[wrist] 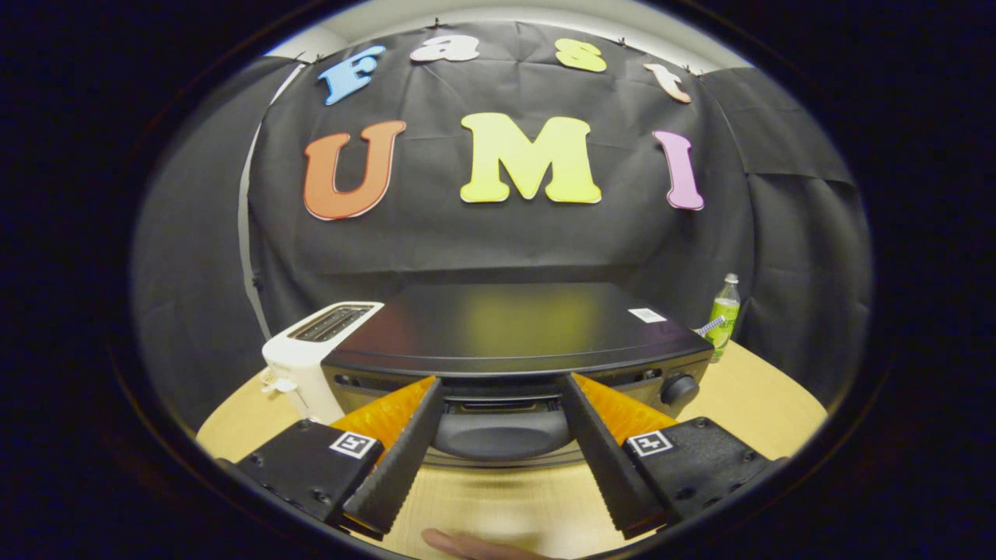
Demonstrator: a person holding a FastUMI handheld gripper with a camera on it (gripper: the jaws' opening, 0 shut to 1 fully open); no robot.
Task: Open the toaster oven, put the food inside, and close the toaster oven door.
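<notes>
The black toaster oven (513, 327) stands on the wooden table (770, 404), seen from above its front edge. Its dark rounded door handle (502, 435) lies between my two fingers, below the oven's top lip. My gripper (502, 387) is open, its fingertips wide apart at the oven's front on either side of the handle, neither pressing on it. A round knob (678, 389) sits at the front right of the oven, just beyond my right finger. I cannot tell whether the door is tilted open or flat shut.
A white slot toaster (311, 358) stands against the oven's left side. A green bottle (724, 315) stands behind its right corner, near the black cloth wall. A person's fingertip (467, 546) shows on the table below my fingers.
</notes>
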